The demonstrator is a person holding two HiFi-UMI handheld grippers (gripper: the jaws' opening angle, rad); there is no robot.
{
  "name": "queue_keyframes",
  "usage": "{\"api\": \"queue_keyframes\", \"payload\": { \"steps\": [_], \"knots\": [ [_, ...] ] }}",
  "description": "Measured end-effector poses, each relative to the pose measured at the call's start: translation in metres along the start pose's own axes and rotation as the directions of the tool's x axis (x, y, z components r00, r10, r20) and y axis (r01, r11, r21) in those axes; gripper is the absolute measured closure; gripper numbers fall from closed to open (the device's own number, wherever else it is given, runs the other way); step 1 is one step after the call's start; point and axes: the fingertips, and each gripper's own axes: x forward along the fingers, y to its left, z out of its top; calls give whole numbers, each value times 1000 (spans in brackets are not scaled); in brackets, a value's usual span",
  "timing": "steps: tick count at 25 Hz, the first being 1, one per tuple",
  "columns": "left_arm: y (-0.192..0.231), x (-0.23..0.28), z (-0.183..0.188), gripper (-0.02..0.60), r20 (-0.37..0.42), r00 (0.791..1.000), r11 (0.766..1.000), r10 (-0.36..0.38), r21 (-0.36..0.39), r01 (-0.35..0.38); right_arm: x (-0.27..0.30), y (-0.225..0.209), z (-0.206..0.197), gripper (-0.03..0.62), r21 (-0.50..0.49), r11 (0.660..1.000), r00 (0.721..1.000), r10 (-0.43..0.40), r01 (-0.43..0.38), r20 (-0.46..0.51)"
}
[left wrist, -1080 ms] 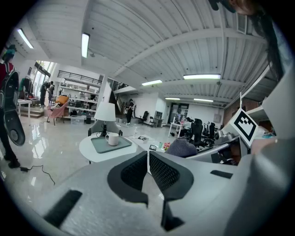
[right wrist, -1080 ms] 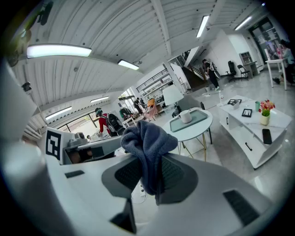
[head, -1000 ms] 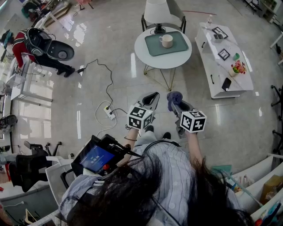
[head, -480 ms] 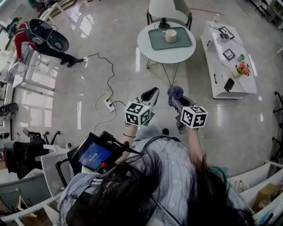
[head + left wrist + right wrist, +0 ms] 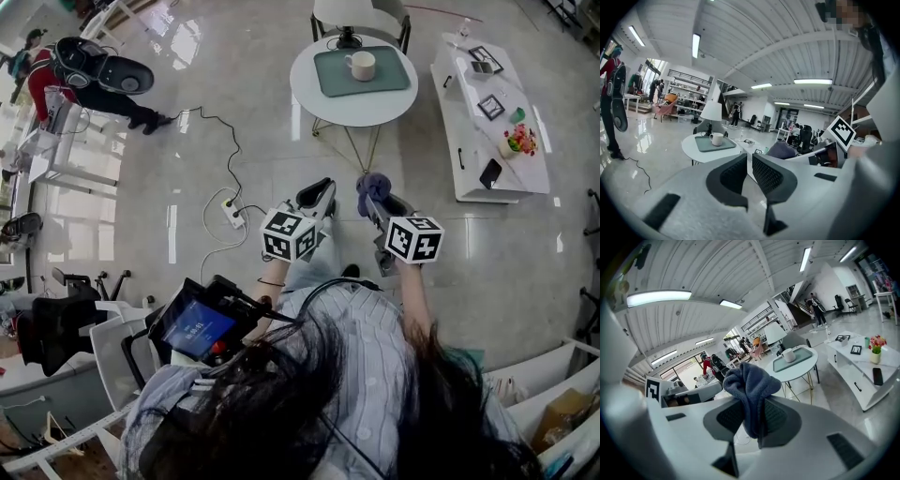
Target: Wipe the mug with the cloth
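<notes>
A white mug [image 5: 361, 65] stands on a green tray [image 5: 330, 82] on the round white table [image 5: 309, 101], far ahead of both grippers. My right gripper [image 5: 375, 199] is shut on a blue-grey cloth [image 5: 373, 184], which bunches above the jaws [image 5: 749, 379]. My left gripper [image 5: 319, 194] is held beside it, shut with nothing between its pads. In the left gripper view the mug [image 5: 716, 138] shows beyond the left gripper [image 5: 750, 161]. In the right gripper view the mug [image 5: 789, 355] sits well past the right gripper [image 5: 753, 414].
A long white low cabinet [image 5: 473, 141] with frames, flowers and a phone stands right of the table. A power strip [image 5: 232, 208] and its cable lie on the glossy floor to the left. A chair [image 5: 352, 14] stands behind the table. A person in red [image 5: 42, 75] is far left.
The table, mug and floor have slid slightly upward in the head view. Both grippers stay side by side in front of the body, the cloth still gripped on the right.
</notes>
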Motion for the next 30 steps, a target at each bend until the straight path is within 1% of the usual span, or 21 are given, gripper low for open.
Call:
{"api": "queue_keyframes", "payload": {
  "steps": [3,6,9,14,21,27,30],
  "knots": [
    [7,15,2,551,-14,1000,1000,-7,26,8,11,-10,6,499,11,1000,1000,-4,4,-5],
    [19,30,7,551,-22,1000,999,-13,32,13,23,-21,15,499,18,1000,1000,-15,15,-8],
    [37,43,15,551,-28,999,999,-20,29,21,41,-27,29,499,32,999,1000,-24,25,-6],
    [72,64,27,551,-61,997,998,-36,54,40,76,-32,47,499,44,998,999,-40,41,-26],
    [119,99,47,551,-107,991,989,-84,116,96,125,-40,68,499,57,995,995,-78,81,-55],
    [154,124,61,551,-117,985,984,-127,112,140,159,-43,92,499,48,991,991,-118,121,-60],
    [174,137,66,551,-129,981,979,-144,129,160,177,-45,101,499,49,989,988,-138,141,-71]
  ]
}}
